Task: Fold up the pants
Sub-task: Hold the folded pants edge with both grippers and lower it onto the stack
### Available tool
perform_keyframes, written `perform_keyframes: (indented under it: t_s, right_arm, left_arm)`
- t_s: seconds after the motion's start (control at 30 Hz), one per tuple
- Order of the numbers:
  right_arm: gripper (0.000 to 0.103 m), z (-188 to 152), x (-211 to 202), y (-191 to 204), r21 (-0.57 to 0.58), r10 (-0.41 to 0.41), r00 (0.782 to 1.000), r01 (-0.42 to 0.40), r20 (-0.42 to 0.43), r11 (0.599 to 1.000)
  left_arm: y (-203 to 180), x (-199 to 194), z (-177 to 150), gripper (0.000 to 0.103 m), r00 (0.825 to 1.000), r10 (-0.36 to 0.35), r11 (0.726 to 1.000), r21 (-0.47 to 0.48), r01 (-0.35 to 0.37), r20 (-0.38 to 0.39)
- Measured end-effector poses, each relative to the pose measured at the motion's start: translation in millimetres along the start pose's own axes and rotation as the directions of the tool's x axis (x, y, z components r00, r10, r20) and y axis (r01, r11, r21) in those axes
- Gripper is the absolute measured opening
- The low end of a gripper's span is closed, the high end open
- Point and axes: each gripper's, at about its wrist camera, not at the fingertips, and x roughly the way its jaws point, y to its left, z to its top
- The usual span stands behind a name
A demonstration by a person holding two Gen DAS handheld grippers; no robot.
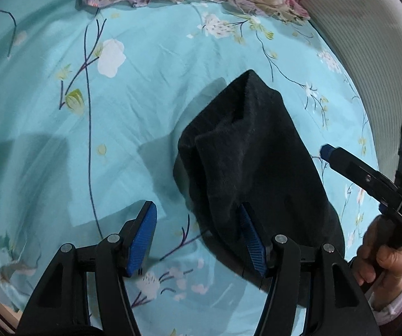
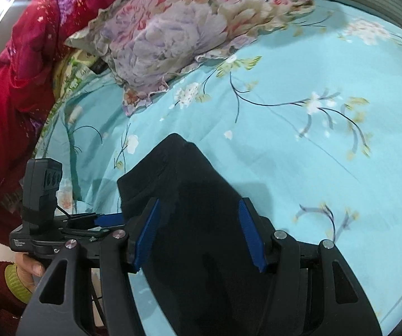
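Over the bedsheet (image 1: 133,112), both grippers, left (image 1: 198,235) and right (image 2: 198,232), hovered with fingers spread, one pair of black pants (image 1: 251,154) at twelve o'clock, one pillow (image 2: 173,33) beyond.

Under me lies a bed sheet (image 1: 150,106) of turquoise, printed with white blossoms and thin dark branches, creased here and there. At its far end a floral pillow (image 2: 173,36) in lilac, pink and cream rests on the sheet. Just beside the pillow, a red quilt (image 2: 19,64) is heaped, and a pale ribbed headboard (image 1: 368,42) curves along the sheet's edge
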Motion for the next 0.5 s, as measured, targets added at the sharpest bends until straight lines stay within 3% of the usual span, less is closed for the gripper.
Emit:
perform_keyframes:
  t_s: [0.23,0.5]
  right_arm:
    - [0.059,23,33,2,-0.081,0.025,0.995,-0.033,-0.101,0.996]
    - [0.059,33,66,7,-0.164,0.036,0.981,-0.068,-0.191,0.984]
  left_arm:
    - [-3,13,5,0.067,1.000,-0.016,1.000,0.008,0.016,0.003]
    - [-13,20,8,0.068,0.999,0.022,0.999,0.038,-0.023,0.034]
